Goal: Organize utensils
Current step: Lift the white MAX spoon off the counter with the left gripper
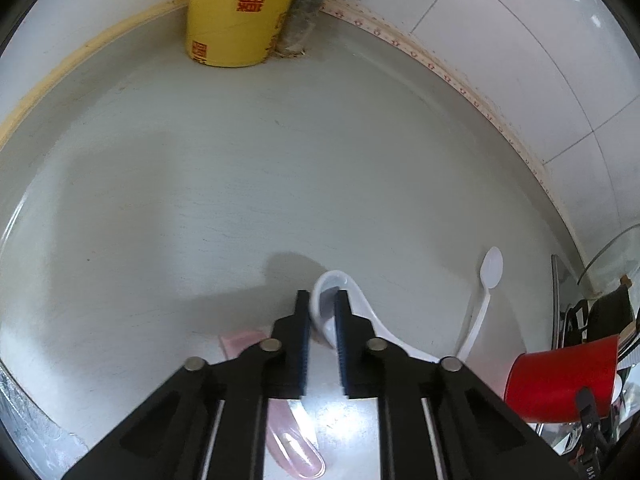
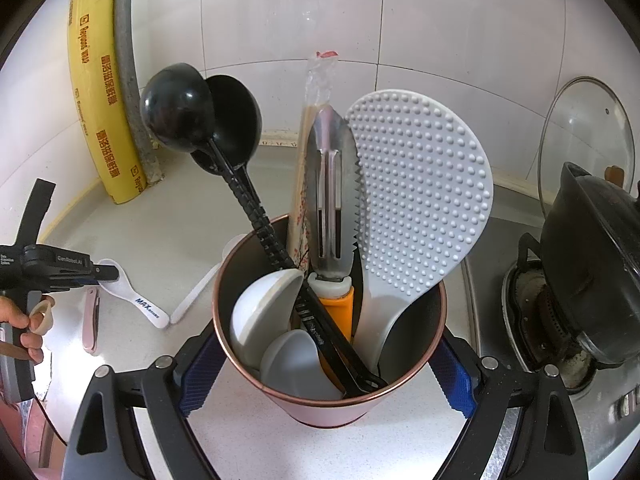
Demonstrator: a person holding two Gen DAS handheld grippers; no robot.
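In the left wrist view, my left gripper [image 1: 322, 300] is shut on the bowl rim of a white ceramic spoon [image 1: 332, 277] lying on the grey counter. The right wrist view shows the same spoon [image 2: 136, 296] and the left gripper [image 2: 108, 272] at far left. A white plastic spoon [image 1: 490, 270] and a pink utensil [image 1: 296, 452] lie beside it. My right gripper [image 2: 326, 372] is shut on the utensil holder [image 2: 328, 408], blue pads against both sides. The holder contains a black ladle [image 2: 200, 108], a rice paddle [image 2: 416, 200], a steel peeler [image 2: 332, 200], wrapped chopsticks [image 2: 316, 92] and white spoons [image 2: 264, 312].
A yellow cling film box [image 1: 236, 12] leans in the tiled back corner. A black pot [image 2: 592, 272] sits on the gas stove at right, with a glass lid [image 2: 588, 132] against the wall. A person's hand [image 2: 24, 320] holds the left gripper.
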